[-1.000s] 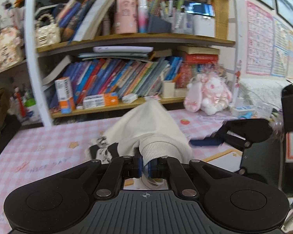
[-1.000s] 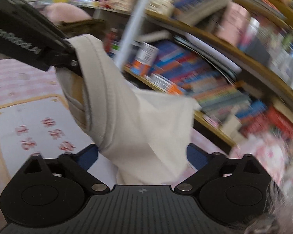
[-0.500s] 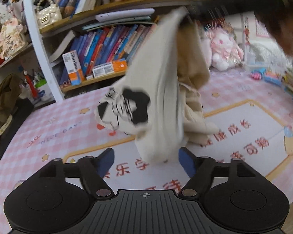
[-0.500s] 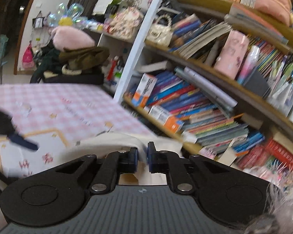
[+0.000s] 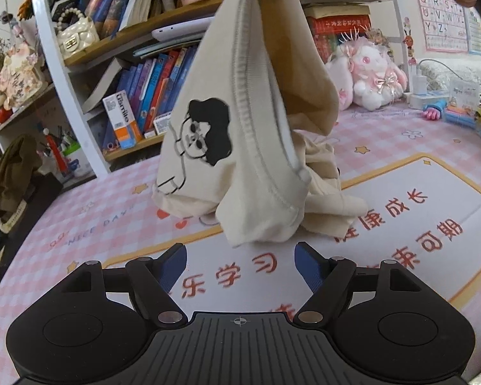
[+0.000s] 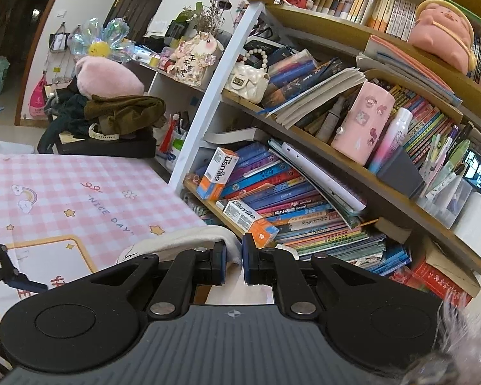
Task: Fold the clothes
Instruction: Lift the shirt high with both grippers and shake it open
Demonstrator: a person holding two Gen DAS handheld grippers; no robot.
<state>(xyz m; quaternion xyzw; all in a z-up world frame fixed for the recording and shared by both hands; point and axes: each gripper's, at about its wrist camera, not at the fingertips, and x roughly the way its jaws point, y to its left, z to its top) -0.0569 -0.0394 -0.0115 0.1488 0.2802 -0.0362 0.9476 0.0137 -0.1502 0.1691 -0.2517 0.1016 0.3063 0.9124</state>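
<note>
The right hand-held gripper [image 6: 233, 258] is pinching the cream shirt [image 5: 256, 128] high, its length dangling down onto the table [image 5: 80, 211]. The left hand-held gripper [image 5: 240, 264] is gaping wide, empty, just below the hanging hem.

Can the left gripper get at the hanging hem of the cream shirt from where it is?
Probably yes. The left gripper is open, and the cream shirt, hung from the right gripper, dangles just ahead of its fingers with nothing between.
</note>
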